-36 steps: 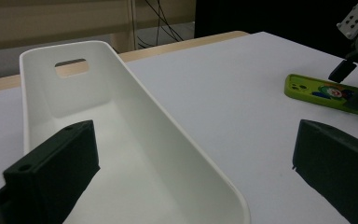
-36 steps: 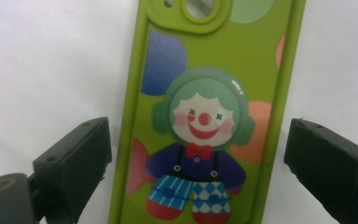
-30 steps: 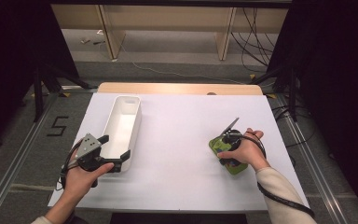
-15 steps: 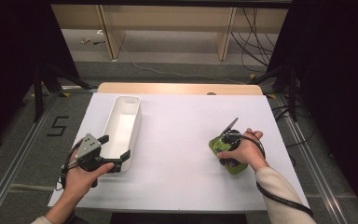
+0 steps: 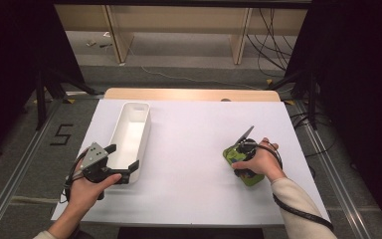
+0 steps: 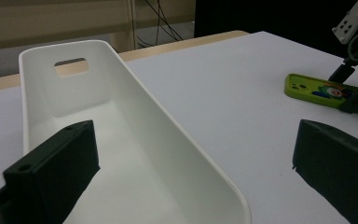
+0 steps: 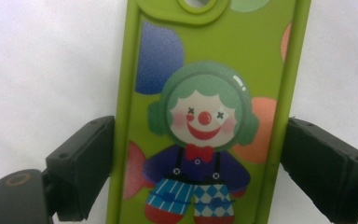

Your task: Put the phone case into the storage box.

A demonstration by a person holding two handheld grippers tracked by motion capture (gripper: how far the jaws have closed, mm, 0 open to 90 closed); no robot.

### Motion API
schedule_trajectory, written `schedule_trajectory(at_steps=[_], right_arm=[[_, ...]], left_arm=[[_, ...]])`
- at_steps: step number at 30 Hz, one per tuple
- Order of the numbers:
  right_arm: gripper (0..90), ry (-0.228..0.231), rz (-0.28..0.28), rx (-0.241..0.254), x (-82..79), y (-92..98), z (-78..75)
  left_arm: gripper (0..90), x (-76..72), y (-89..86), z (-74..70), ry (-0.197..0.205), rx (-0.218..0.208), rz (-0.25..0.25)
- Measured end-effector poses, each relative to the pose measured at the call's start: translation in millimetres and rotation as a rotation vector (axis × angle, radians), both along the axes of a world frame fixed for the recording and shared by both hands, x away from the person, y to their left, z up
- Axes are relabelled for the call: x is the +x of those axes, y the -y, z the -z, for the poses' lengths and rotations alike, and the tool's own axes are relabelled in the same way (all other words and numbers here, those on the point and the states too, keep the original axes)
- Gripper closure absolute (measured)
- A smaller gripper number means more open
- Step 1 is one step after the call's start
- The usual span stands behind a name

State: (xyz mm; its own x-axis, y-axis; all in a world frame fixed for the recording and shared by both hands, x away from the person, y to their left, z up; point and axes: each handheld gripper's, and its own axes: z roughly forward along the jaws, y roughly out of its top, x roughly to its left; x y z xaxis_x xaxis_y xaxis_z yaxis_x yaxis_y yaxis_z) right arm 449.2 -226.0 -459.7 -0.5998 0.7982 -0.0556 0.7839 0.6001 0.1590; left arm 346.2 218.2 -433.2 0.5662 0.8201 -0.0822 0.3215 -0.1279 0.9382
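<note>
Green phone case [image 7: 205,112], clown print, flat on counter [image 5: 189,129] near right edge; right gripper [image 7: 193,163] straddles it, just closing, not clamped. Left gripper [image 6: 186,172] apart at tray [image 6: 135,140].

We see the white tabletop [image 5: 194,149] evenly and brightly lit from overhead, the room around it falling dark. Up close at the right tool [image 7: 193,158], the phone case [image 7: 205,93] looks soft and slightly blurred, shadows faint.

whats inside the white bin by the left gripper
Nothing shows inside the white bin: its floor looks bare up to the handle slot. The left gripper has one jaw over the near end, covering a small part there.
</note>
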Motion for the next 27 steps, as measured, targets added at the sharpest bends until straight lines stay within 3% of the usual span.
schedule_trajectory(at_steps=[27], right_arm=[[14.3, -0.012, 0.018, 0.002, 0.6, 0.0, 0.5]], left_arm=[[0.0, 0.0, 0.0, 0.2, -0.001, -0.001, 0.000]])
